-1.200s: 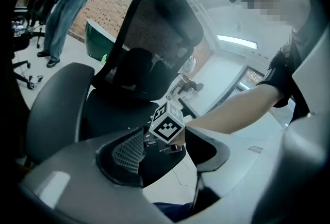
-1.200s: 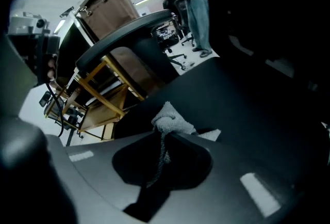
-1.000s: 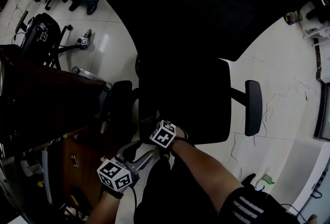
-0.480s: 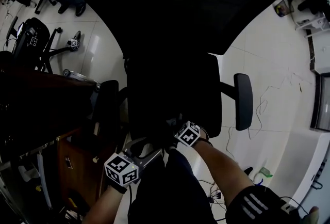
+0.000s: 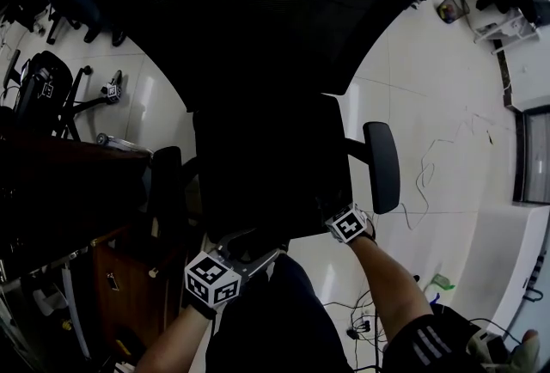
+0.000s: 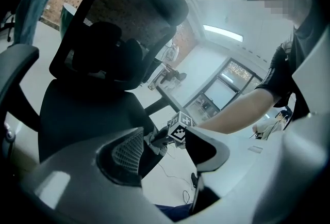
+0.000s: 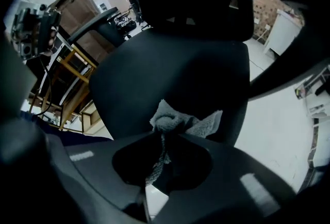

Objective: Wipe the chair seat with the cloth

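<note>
While tight on cloth [image 7: 180, 121], right gripper [image 7: 164, 138] outstretched at seat [image 7: 170, 70] edge

My left gripper [image 6: 164, 132] fills the bottom of the view, its jaws standing apart with nothing between them. Through the gap I see my right gripper [image 6: 160, 139] at the front edge of the chair seat [image 6: 87, 109], its marker cube [image 6: 180, 128] facing me and a crumpled bit of grey cloth [image 6: 152, 138] at its tip. My forearm [image 6: 232, 112] reaches in from the right. The mesh backrest [image 6: 118, 16] rises behind the seat (tilted in this wide view), and an armrest [image 6: 15, 63] shows at the far left.
</note>
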